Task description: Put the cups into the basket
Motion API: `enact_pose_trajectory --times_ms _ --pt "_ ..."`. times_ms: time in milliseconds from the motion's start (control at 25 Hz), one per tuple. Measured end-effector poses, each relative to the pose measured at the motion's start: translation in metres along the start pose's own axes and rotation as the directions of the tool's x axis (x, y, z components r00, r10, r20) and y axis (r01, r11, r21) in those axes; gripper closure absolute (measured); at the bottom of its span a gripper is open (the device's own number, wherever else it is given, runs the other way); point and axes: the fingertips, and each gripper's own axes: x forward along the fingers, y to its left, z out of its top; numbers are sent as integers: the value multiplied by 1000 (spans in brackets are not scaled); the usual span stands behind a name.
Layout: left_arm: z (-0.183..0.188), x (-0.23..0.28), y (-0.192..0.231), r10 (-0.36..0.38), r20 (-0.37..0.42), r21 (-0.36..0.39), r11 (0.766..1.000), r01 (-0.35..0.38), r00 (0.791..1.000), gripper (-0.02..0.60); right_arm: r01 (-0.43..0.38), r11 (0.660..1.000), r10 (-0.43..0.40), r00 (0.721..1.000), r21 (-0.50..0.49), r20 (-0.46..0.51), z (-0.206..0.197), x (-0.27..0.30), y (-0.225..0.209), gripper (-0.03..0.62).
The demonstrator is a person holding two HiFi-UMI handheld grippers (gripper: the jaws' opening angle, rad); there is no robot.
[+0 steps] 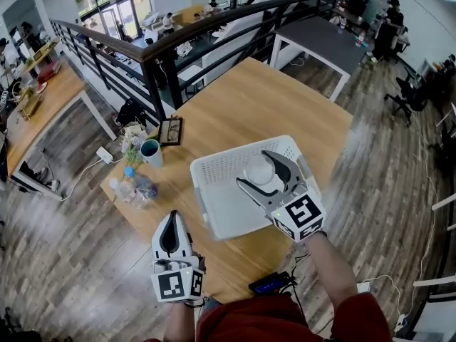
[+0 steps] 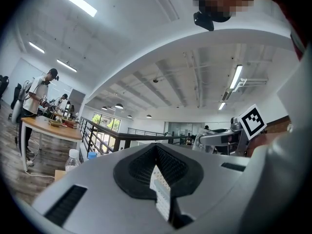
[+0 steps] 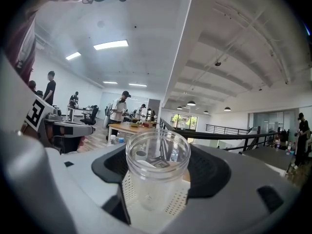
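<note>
1. Progress: the task is partly done. One clear cup (image 3: 158,167) is at the basket (image 1: 214,168) but not yet let go, and a teal cup (image 1: 151,152) stands untouched on the table (image 1: 271,105) near its left edge.
2. Right gripper (image 1: 254,169): its jaws are clamped on the clear cup, one on each side of the wall, with the mouth facing the camera. The gripper view shows the basket's perforated wall directly behind the cup.
3. Position of the clear cup: inside the basket's outline, toward its far right part. Whether its base touches the basket floor cannot be told.
4. Left gripper (image 1: 171,225): its jaws are together with nothing between them. It is held off the table's near edge, well apart from both cups.
5. Basket: it sits at the table's near right part. The floor that shows is bare, and the part under the right gripper is hidden.
6. Other containers: two bottles (image 1: 135,187) lie near the left corner, just beside the teal cup. Their contents cannot be made out.
7. Remaining, by judgement: release the clear cup, then fetch the teal cup.
</note>
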Motion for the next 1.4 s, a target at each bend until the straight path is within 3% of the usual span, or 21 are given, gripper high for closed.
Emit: enact_pose_trajectory --times_ms 1400 --pt "-12 3 8 23 -20 -9 1000 -23 1000 581 -104 994 105 981 14 -164 -64 58 5 241"
